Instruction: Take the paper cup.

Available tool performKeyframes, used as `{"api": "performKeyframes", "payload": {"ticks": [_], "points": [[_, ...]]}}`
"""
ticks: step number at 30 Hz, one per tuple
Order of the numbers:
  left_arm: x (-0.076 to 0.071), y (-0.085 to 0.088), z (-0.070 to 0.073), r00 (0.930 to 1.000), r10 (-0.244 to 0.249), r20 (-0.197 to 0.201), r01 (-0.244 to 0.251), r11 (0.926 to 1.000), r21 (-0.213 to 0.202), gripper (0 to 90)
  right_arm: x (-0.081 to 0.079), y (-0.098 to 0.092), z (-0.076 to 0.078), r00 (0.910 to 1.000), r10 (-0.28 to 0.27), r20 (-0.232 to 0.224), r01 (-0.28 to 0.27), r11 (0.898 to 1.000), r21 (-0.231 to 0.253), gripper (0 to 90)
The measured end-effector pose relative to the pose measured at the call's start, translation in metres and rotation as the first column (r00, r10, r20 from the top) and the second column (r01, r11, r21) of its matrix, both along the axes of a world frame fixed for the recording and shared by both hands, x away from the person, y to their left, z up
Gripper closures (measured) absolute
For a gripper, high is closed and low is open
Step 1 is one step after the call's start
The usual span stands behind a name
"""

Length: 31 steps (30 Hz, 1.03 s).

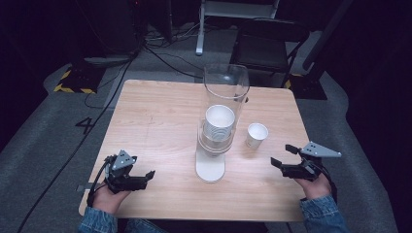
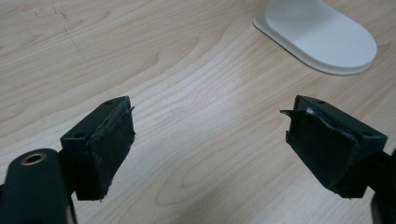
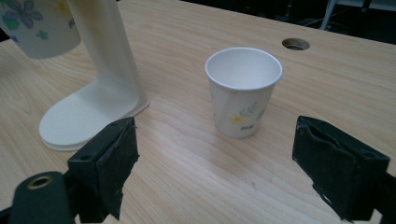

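Light wooden table (image 1: 160, 121): clear-tubed white cup dispenser (image 1: 214, 145) at centre; white floral paper cup (image 3: 243, 91) upright beside it. Left gripper (image 1: 145, 177), right gripper (image 1: 284, 155): jaws spread, empty.

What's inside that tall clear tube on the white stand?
A stack of white paper cups sits inside the clear tube, the top one open and looking empty. How many cups are nested below cannot be counted. The upper part of the tube holds nothing visible.
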<state>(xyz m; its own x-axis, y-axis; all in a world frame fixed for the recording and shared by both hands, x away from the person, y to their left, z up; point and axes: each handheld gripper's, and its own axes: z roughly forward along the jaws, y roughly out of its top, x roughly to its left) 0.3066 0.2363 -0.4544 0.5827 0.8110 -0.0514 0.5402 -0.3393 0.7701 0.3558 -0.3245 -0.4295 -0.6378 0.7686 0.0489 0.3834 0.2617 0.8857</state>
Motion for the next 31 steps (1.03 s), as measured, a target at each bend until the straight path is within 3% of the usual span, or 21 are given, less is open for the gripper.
{"api": "performKeyframes", "payload": {"ticks": [5, 8, 12, 14, 15, 20, 26, 31], "points": [[-0.007, 0.004, -0.004, 0.9999, 0.012, -0.006, -0.012, 0.9996, -0.024, 15.0, -0.004, -0.011, -0.010, 0.9999, -0.010, 0.001, 0.010, 1.000, -0.021, 14.5], [-0.010, 0.005, -0.007, 0.9999, 0.015, -0.005, -0.015, 0.9998, -0.016, 15.0, -0.006, -0.018, -0.018, 0.9997, -0.022, -0.010, 0.021, 0.999, -0.030, 14.5], [-0.010, 0.006, -0.010, 0.9996, 0.028, -0.005, -0.028, 0.9996, 0.008, 15.0, -0.008, -0.022, -0.027, 0.9992, -0.039, -0.003, 0.039, 0.996, -0.084, 14.6], [-0.009, 0.006, -0.010, 0.9995, 0.032, -0.003, -0.032, 0.9994, 0.008, 15.1, -0.008, -0.024, -0.030, 0.9976, -0.067, -0.018, 0.065, 0.995, -0.073, 14.7], [-0.009, 0.005, -0.011, 0.9994, 0.034, -0.004, -0.034, 0.9994, 0.009, 15.1, -0.005, -0.027, -0.033, 0.9934, -0.095, -0.064, 0.092, 0.995, -0.049, 14.7], [-0.007, 0.005, -0.012, 0.9992, 0.038, -0.006, -0.038, 0.9992, 0.014, 15.1, -0.002, -0.029, -0.041, 0.9893, -0.100, -0.106, 0.094, 0.994, -0.063, 14.7], [-0.007, 0.006, -0.013, 0.9993, 0.035, -0.009, -0.035, 0.9993, 0.012, 15.1, -0.001, -0.028, -0.041, 0.9959, -0.060, -0.068, 0.054, 0.995, -0.084, 14.7], [-0.006, 0.007, -0.014, 0.9991, 0.040, -0.017, -0.040, 0.9992, 0.006, 15.1, 0.000, -0.027, -0.042, 0.9967, -0.056, -0.059, 0.051, 0.995, -0.091, 14.7]]}}
